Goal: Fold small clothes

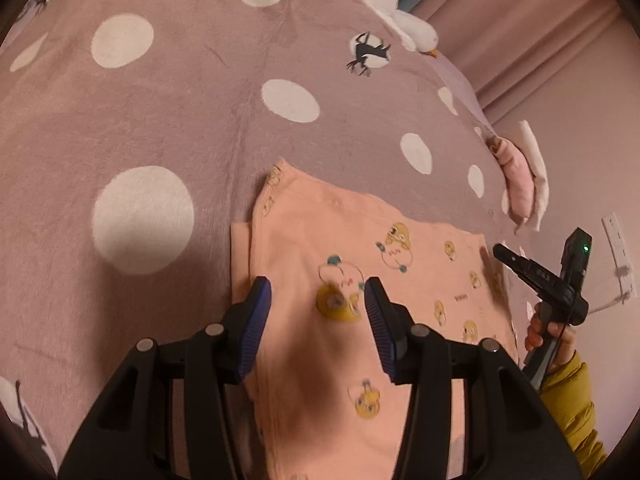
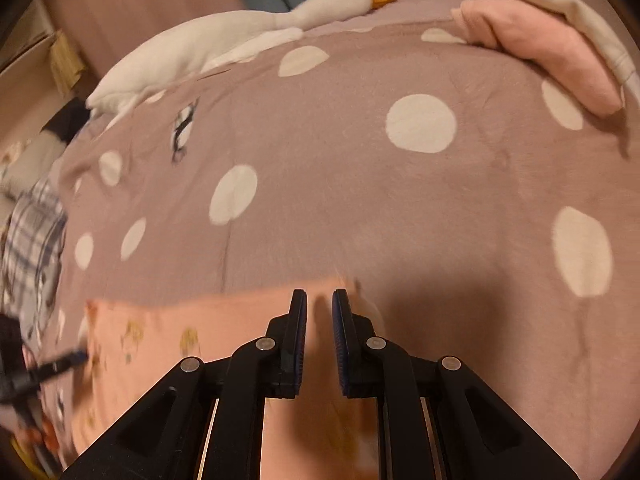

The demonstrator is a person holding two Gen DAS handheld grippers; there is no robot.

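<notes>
A peach baby garment (image 1: 420, 280) printed with yellow chicks lies folded flat on the dotted mauve bedspread (image 1: 160, 120). My left gripper (image 1: 318, 292) hovers over its middle, blue pads wide apart, nothing pinched. In the left wrist view my right gripper (image 1: 500, 250) stands just off the garment's right edge, fingers together, held by a hand (image 1: 548, 332) in a mustard sleeve. In the right wrist view my right gripper (image 2: 320, 300) shows only a narrow slit between its pads, empty, over the garment's (image 2: 200, 328) far edge. The left gripper (image 2: 76, 358) is blurred at far left.
A white goose plush (image 2: 200, 48) lies along the far side of the bed. Folded pink and white clothes (image 2: 540, 52) sit stacked at the bed's right edge. Plaid cloth (image 2: 32, 248) hangs at the left. Pink curtains and a wall socket (image 1: 618, 248) are beyond.
</notes>
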